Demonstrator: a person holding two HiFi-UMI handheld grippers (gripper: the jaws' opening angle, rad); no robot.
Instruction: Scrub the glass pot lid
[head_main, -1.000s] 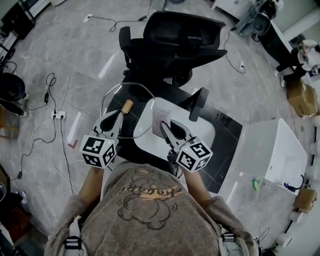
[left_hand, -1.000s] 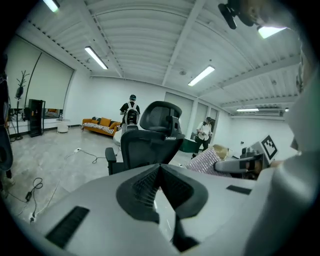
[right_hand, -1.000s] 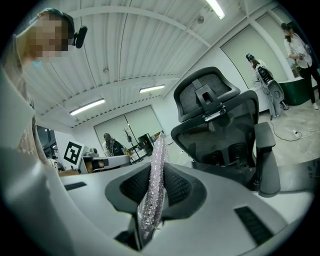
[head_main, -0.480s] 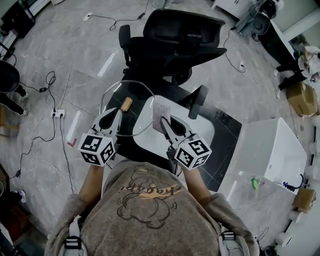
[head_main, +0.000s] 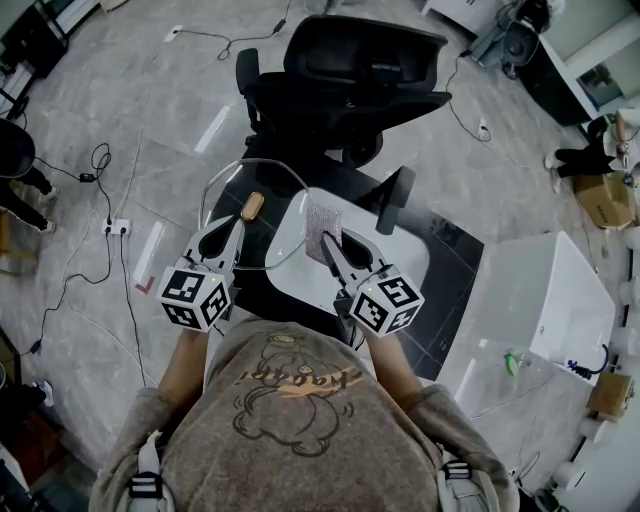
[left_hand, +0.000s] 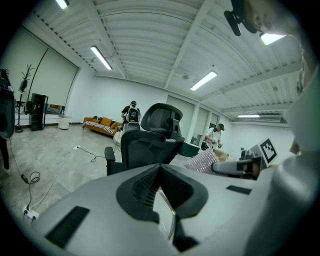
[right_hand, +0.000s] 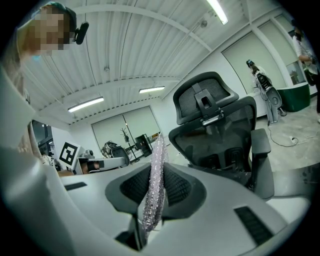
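Bearing tan knob (head_main: 253, 208): clear glass lid (head_main: 272, 236)

Black office chair (head_main: 360, 60), floor power strip (head_main: 117, 228)

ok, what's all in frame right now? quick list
glass pot lid: 1, clear, held up by its rim in the left gripper
knob: 1, wood-coloured, centre of the lid
scrub pad: 1, silvery, clamped in the right gripper, beside the lid
office chair: 1, black, ahead of the person
tabletop: 1, white, below the grippers
cabinet: 1, white, right
cardboard box: 1, brown, far right
power strip: 1, white, floor left
left gripper: 1, grey, shut on the lid
right gripper: 1, grey, shut on the pad
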